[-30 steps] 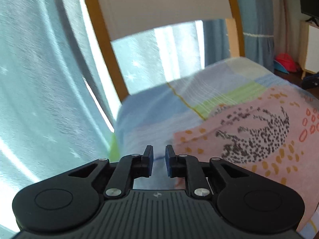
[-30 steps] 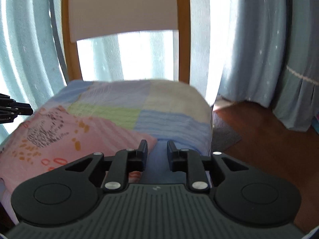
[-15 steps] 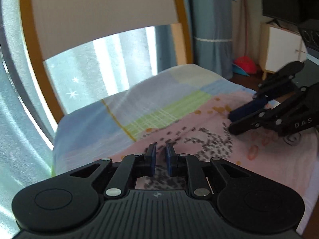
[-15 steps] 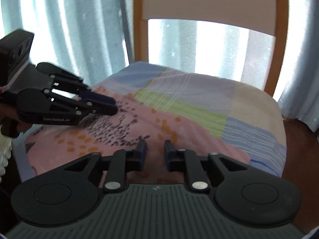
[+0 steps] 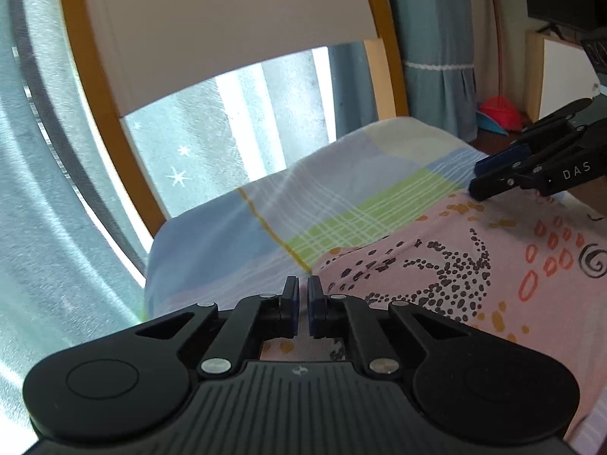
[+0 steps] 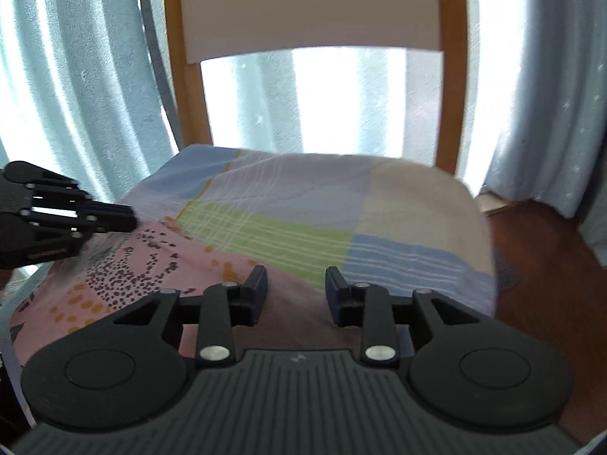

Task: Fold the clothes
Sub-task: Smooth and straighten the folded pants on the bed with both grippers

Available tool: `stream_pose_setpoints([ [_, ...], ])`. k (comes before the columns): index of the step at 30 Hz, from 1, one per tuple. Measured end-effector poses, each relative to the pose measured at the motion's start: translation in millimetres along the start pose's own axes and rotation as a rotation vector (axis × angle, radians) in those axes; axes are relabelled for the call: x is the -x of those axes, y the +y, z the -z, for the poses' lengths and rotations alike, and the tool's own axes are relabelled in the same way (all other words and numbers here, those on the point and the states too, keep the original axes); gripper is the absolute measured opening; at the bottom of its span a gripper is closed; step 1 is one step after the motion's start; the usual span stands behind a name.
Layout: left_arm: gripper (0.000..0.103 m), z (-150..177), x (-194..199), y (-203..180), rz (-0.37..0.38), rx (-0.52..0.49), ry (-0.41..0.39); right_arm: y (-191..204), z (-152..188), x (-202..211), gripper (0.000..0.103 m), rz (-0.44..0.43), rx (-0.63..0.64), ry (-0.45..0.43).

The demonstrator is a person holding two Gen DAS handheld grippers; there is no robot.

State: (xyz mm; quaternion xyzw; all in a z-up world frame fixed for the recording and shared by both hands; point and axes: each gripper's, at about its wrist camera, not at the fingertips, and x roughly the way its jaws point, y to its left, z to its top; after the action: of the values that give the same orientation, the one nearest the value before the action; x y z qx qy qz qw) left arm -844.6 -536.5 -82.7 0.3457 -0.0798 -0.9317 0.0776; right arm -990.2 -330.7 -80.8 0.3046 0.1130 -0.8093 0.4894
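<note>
A pink garment printed with black dots and orange marks lies flat on a patchwork chair cushion. My left gripper sits at the garment's far left edge, its jaws pressed almost together with only a thin slit showing. The right wrist view shows that left gripper low at the pink garment where it meets the cushion. My right gripper hovers open over the garment's far right edge. The left wrist view shows the right gripper just above the cloth.
The chair's wooden frame and pale backrest rise right behind the cushion. Blue curtains hang behind and to both sides. On the right are brown floor, a red object and a white cabinet.
Both grippers swung in from the cushion's sides to the garment's far edge. The left jaws narrowed steadily; the right jaws opened wide in the last half second.
</note>
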Motion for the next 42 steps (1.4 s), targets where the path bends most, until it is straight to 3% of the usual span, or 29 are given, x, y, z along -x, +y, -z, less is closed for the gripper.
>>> stream_pose_setpoints([
  [7, 0.015, 17, 44, -41, 0.093, -0.096, 0.012, 42, 37, 69, 0.027, -0.091, 0.041, -0.012],
  [10, 0.015, 28, 44, -50, 0.077, -0.146, 0.040, 62, 62, 87, 0.024, -0.103, 0.120, 0.016],
  [12, 0.021, 33, 46, -47, 0.065, -0.136, 0.042, 63, 75, 104, 0.024, -0.084, 0.123, -0.002],
  [14, 0.021, 35, 56, -44, 0.040, -0.130, 0.035, 64, 85, 126, 0.035, -0.020, 0.147, -0.045],
  [15, 0.021, 37, 62, -44, 0.030, -0.136, 0.029, 66, 90, 136, 0.040, 0.017, 0.187, -0.063],
  [18, 0.026, 42, 80, -48, 0.039, -0.166, 0.006, 85, 110, 149, 0.040, 0.100, 0.404, -0.065],
  [22, 0.028, 52, 102, -63, 0.093, -0.213, -0.034, 110, 122, 138, 0.039, 0.161, 0.650, -0.066],
  [25, 0.029, 59, 101, -72, 0.122, -0.232, -0.010, 131, 127, 118, 0.038, 0.189, 0.820, -0.044],
  [27, 0.029, 63, 97, -72, 0.121, -0.223, 0.007, 138, 130, 104, 0.034, 0.232, 0.931, -0.016],
  [28, 0.029, 66, 94, -71, 0.118, -0.215, 0.013, 136, 129, 102, 0.013, 0.247, 0.952, -0.002],
  [29, 0.030, 67, 93, -70, 0.117, -0.205, 0.018, 133, 128, 100, 0.008, 0.262, 0.973, 0.012],
  [34, 0.031, 67, 91, -69, 0.106, -0.206, 0.017, 116, 134, 111, 0.000, 0.300, 0.997, 0.036],
  [39, 0.032, 68, 93, -70, 0.086, -0.215, 0.024, 108, 151, 117, 0.000, 0.328, 0.991, 0.075],
  [42, 0.032, 69, 103, -69, 0.060, -0.220, 0.031, 107, 150, 127, 0.000, 0.362, 0.969, 0.055],
])
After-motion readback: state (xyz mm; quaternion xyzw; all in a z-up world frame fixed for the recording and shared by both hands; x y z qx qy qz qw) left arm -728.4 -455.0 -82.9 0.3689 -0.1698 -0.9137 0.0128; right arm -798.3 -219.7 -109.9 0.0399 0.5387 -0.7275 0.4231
